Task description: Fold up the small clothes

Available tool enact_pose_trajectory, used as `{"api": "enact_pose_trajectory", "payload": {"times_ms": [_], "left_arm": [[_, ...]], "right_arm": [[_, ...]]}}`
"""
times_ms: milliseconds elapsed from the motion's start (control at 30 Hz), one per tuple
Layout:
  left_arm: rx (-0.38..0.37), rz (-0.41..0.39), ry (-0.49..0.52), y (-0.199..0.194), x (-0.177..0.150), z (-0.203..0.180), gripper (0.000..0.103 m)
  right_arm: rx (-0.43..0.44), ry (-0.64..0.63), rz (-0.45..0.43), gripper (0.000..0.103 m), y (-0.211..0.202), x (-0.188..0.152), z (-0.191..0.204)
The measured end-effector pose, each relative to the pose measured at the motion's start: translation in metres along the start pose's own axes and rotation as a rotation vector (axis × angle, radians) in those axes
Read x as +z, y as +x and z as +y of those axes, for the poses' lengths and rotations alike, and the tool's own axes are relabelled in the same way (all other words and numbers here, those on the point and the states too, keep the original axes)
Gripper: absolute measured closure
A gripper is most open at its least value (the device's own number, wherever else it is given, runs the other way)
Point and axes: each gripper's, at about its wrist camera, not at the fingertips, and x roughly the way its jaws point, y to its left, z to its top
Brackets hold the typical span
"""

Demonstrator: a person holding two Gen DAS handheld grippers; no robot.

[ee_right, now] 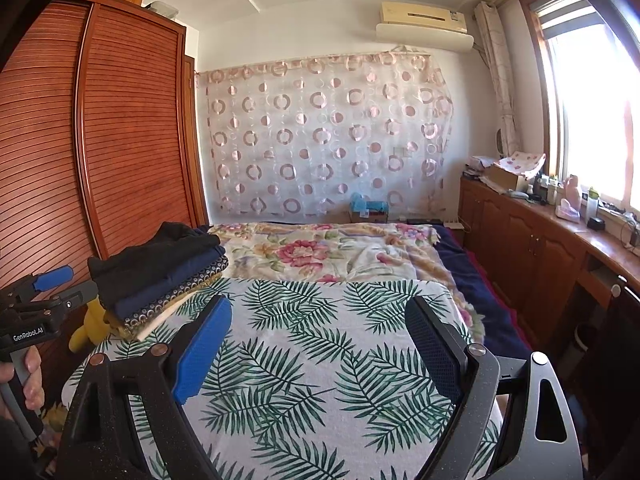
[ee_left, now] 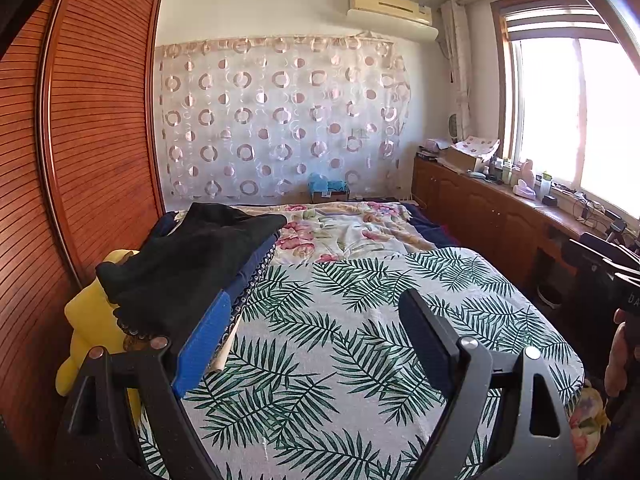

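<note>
Stack of folded clothes (ee_right: 160,276) sits at the near-left corner of the leaf-print cloth (ee_right: 320,360), on the side toward the wooden wardrobe (ee_right: 80,140); black piece (ee_left: 192,256) on top, navy one (ee_right: 172,280) under it, then a dotted-trim layer and a pale one at the bottom; all of it off to the left of the leaf-print cloth's bare middle, where no loose garment shows; yellow soft thing (ee_left: 86,320) sits just beyond the stack, off the cloth's left edge

Left gripper (ee_left: 316,340) has jaws spread wide with nothing between them, left finger just beside the stack, contact unclear; right gripper (ee_right: 320,340) likewise wide apart and empty, hovering over the middle of the leaf-print cloth; each held by a person's hand (ee_right: 28,376)

Handling judgement: garments look light, limp, thin; they'd sag and slide off each other if grabbed mid-panel; the black top piece drapes loosely past the stack's edge, so it looks least settled; best hold is probably a pinch at a corner or hem edge, one gripper per corner, lifting off the leaf-print cloth without dragging the layers below; not fragile, little slip risk on the textured pads; the leaf-print cloth itself could bunch if caught with the garment
</note>
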Motion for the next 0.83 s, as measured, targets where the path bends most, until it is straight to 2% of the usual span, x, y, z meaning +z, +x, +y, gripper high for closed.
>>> {"api": "enact_pose_trajectory", "payload": {"times_ms": [833], "left_arm": [[0.000, -0.001, 0.000, 0.0000, -0.0014, -0.0008, 0.017]], "right_arm": [[0.005, -0.002, 0.000, 0.014, -0.0020, -0.0014, -0.0059]]}}
